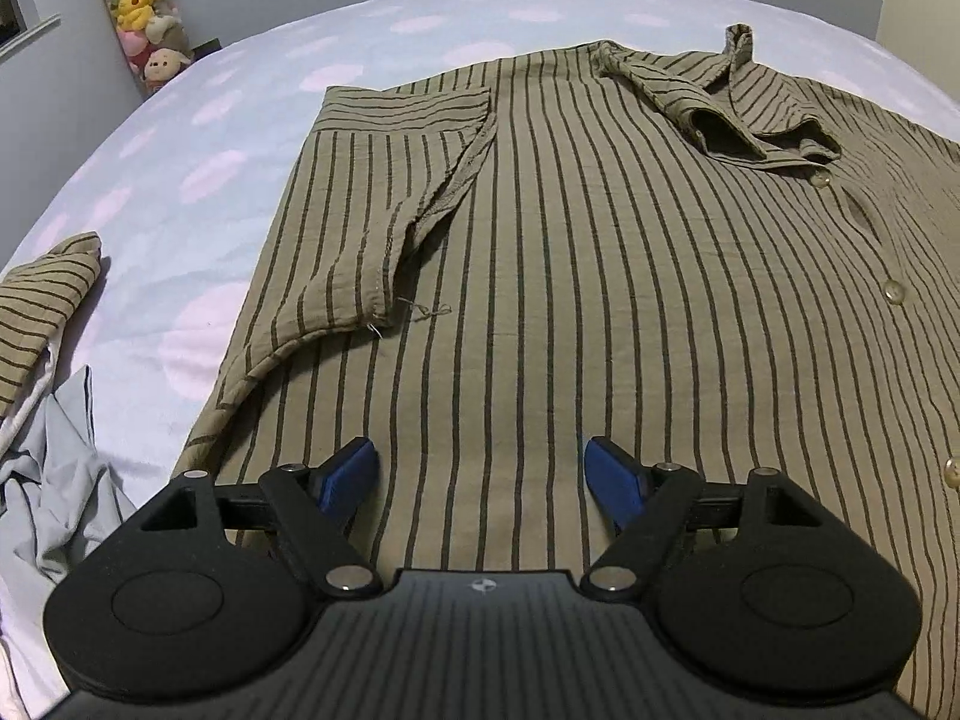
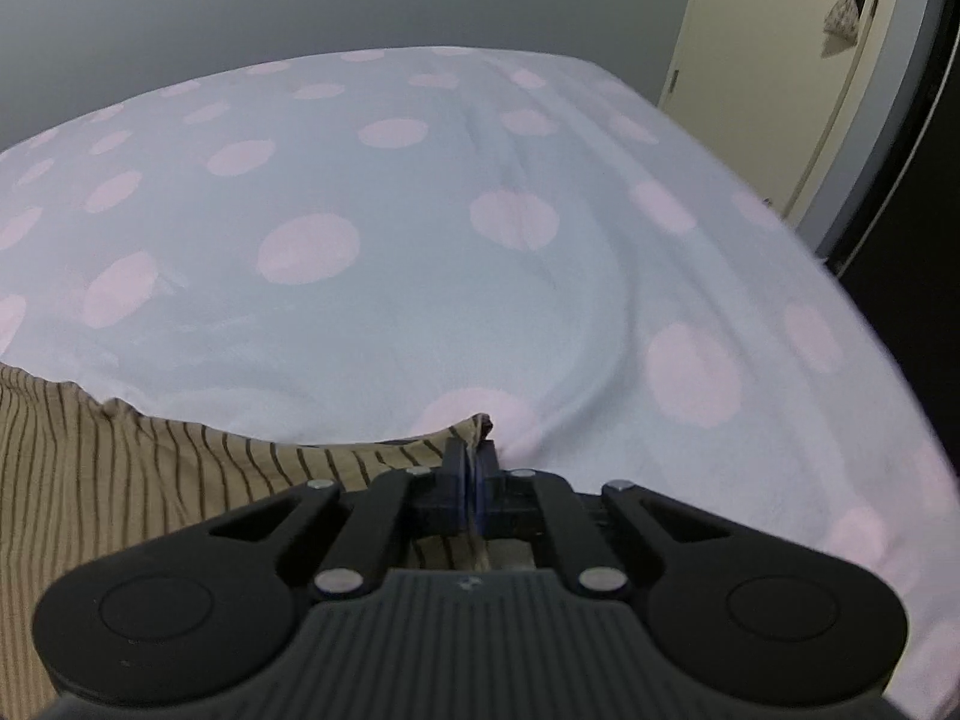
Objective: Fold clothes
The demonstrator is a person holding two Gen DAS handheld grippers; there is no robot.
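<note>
Two grippers over striped shirt (image 1: 570, 276) on dotted bed (image 2: 372, 240), left gripper (image 1: 480, 468) jaws apart, right gripper (image 2: 471, 468) clamped on shirt edge.

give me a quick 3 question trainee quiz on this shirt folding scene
1. True or false: the left tool is shut on the olive striped button shirt.
2. What does the right tool pinch? A) the shirt's edge B) the pale polka-dot bedsheet C) nothing
3. Fill in: the shirt's short sleeve is folded ____ onto the body.

Key: 1 false, it hovers open above the shirt; 2 A; 3 inward.
</note>
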